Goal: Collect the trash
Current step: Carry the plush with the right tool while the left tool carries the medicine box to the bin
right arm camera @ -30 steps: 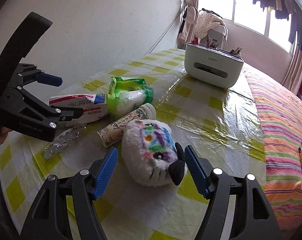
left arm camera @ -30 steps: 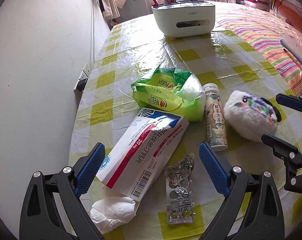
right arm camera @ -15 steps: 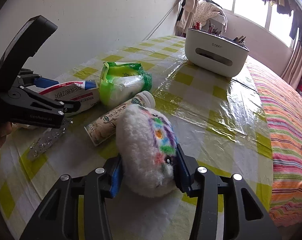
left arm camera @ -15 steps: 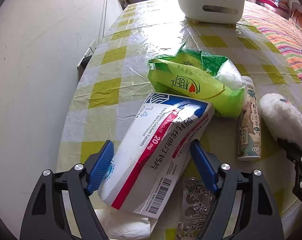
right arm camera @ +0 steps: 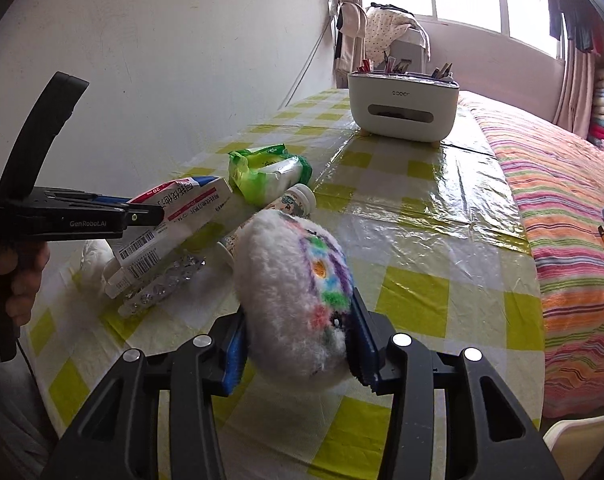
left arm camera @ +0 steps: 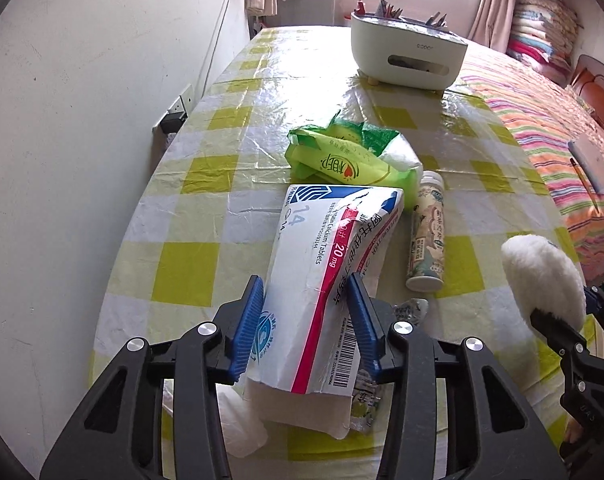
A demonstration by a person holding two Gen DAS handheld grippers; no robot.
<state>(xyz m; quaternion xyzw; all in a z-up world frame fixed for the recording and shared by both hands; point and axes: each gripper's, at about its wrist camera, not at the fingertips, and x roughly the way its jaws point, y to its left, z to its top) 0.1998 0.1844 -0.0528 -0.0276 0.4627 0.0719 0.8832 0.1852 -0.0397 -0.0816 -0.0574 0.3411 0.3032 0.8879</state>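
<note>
My left gripper is shut on a white, red and blue medicine box and holds its near end tilted up off the table; the box also shows in the right wrist view. My right gripper is shut on a white fluffy plush toy with coloured patches, raised above the table; the toy also shows in the left wrist view. A green wipes pack, a small bottle lying on its side, a foil blister pack and a crumpled white tissue lie on the yellow checked tablecloth.
A white desk organiser with pens stands at the table's far end. A white wall runs along the left with a socket. A striped bedspread lies to the right.
My left gripper closed on the medicine box and lifted its near end. My right gripper closed on the plush toy and raised it off the table.
</note>
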